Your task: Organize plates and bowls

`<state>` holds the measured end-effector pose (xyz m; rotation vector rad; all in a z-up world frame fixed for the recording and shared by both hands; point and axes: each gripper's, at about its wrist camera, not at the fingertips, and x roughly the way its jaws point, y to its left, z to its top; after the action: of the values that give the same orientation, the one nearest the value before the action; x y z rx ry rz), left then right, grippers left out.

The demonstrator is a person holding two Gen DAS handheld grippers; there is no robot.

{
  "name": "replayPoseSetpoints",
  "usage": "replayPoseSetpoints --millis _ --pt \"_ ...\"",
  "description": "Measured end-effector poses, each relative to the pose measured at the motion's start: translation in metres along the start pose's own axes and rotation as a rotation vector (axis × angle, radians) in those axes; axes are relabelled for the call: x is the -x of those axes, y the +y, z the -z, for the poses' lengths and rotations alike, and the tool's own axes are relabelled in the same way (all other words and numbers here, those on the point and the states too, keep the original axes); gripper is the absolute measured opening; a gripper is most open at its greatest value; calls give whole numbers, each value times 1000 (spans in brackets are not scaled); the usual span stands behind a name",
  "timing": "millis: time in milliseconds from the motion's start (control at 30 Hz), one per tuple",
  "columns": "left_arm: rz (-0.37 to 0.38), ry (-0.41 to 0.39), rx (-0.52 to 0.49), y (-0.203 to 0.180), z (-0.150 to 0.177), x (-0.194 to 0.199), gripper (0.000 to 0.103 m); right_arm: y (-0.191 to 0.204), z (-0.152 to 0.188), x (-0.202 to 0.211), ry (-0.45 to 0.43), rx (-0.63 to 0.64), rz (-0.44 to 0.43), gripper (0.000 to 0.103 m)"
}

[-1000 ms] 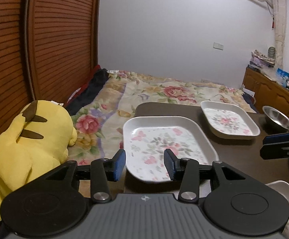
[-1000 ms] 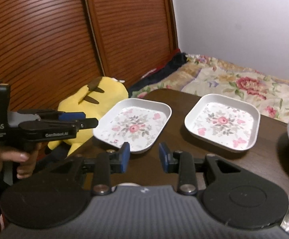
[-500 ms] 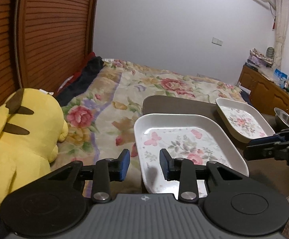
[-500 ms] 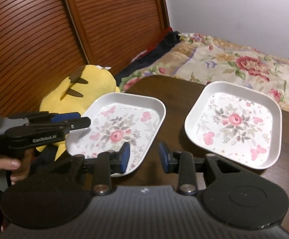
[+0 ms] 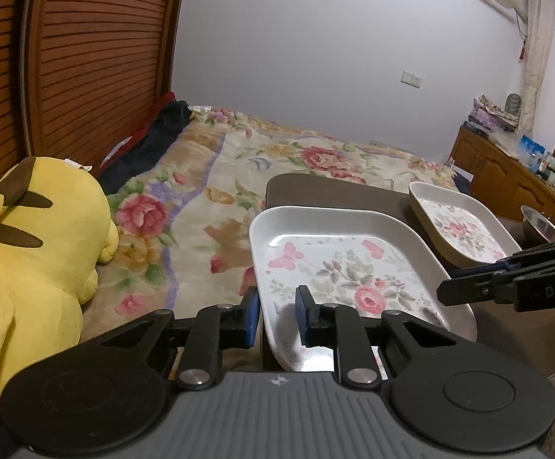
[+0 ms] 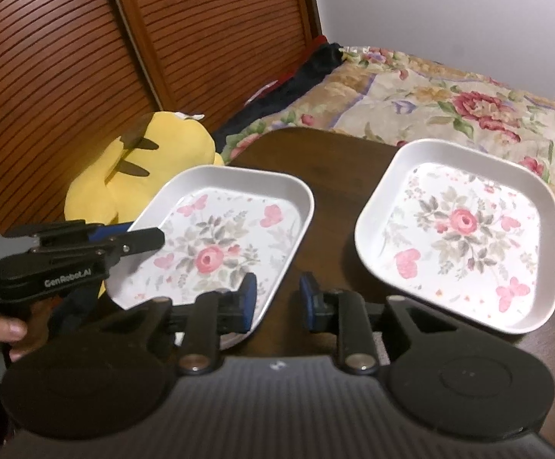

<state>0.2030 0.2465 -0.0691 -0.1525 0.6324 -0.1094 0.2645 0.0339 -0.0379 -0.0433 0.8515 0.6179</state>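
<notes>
Left wrist: plate [image 5: 338, 271] rim between open jaws.

Glossy plates [image 6: 457, 229], dark wood table [image 6: 338, 176]

My left gripper [image 5: 276, 317]: black linkage arms, blue finger pads, silver pivot screws behind them, ribbed grey housing; side printed "GenRobot.AI". Right gripper [image 6: 275, 300] identical.

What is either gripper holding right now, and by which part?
Nothing gripped yet. The left gripper straddles the near rim of the left white floral square plate, jaws not closed; the right gripper is open and empty.
</notes>
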Motion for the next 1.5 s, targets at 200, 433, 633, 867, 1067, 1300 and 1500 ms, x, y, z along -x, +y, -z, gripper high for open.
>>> replayPoseSetpoints --millis 200,433,633,867,1067,1300,1500 --pt "-7 3 -11 -1 2 2 14 -1 -1 -7 22 -29 -25 20" --pt "-31 13 1 -3 1 4 13 4 1 -6 20 2 -6 13" --pt "-31 0 2 -12 -5 23 13 2 4 8 7 -14 -25 13" --pt "-28 -32 -27 -35 -8 47 13 3 6 37 -43 -21 -27 13" --pt "-11 -62 -37 -52 -11 68 13 -2 10 65 -85 -20 -27 13" --pt "1 -95 -65 -74 -11 93 13 -5 19 96 -121 -16 -24 13" --pt "8 -122 -85 -90 -12 114 13 -5 25 122 -151 -7 -20 13"
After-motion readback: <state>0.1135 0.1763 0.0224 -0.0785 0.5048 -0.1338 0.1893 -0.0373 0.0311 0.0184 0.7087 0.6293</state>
